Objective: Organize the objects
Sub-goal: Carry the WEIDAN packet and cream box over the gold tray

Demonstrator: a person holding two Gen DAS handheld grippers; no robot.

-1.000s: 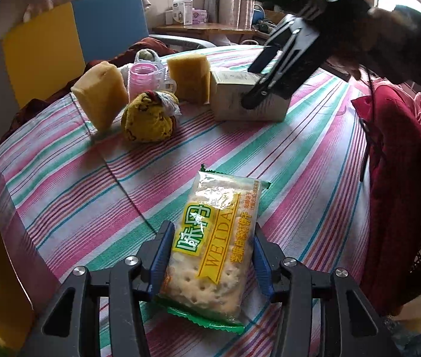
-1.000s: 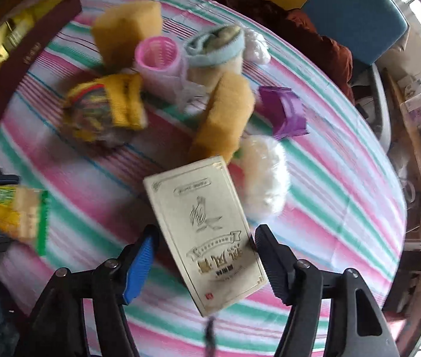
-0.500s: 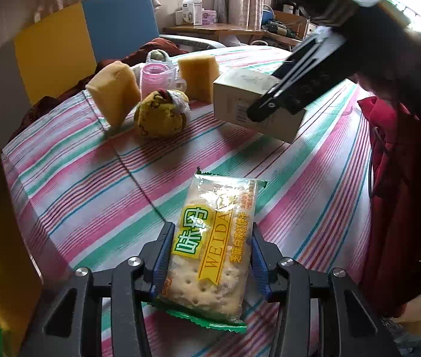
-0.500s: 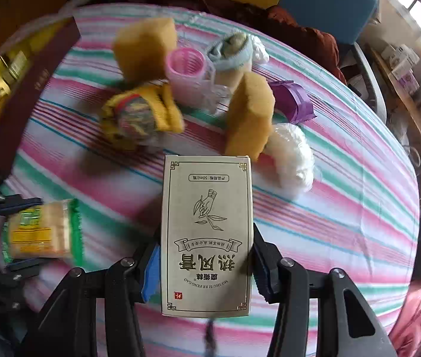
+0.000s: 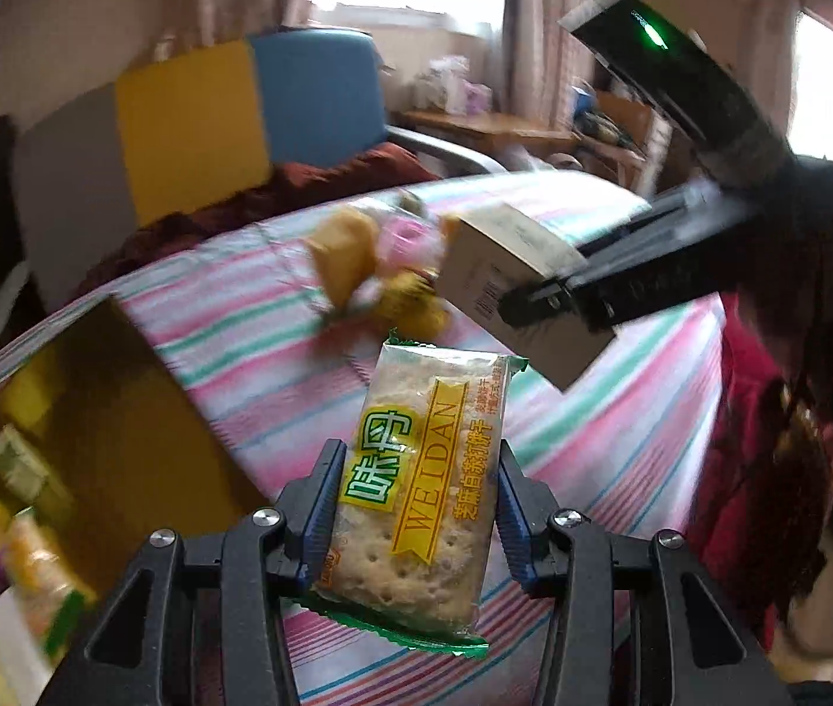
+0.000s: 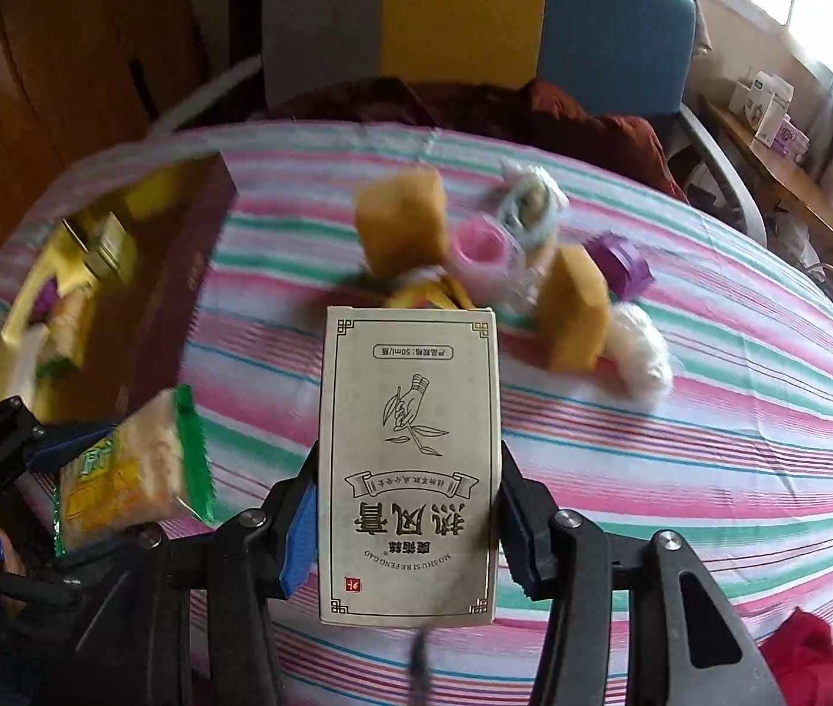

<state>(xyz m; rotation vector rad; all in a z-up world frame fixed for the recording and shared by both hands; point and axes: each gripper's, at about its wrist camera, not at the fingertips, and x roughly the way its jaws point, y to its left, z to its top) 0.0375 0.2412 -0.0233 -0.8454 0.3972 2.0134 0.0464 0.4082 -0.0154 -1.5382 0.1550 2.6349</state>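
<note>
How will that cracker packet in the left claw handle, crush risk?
Probably fragile: the cracker packet shows brittle perforated crackers through clear film, so a hard squeeze may snap them. Likely light and fairly stiff: it sticks out of the left claw without sagging. The glossy film could slip.

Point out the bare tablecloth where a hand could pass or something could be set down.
Free: the striped cloth right of the held carton, below the white fluffy ball. Also the strip between the open box and carton. Crowded: the sponge and pink cup cluster.
</note>
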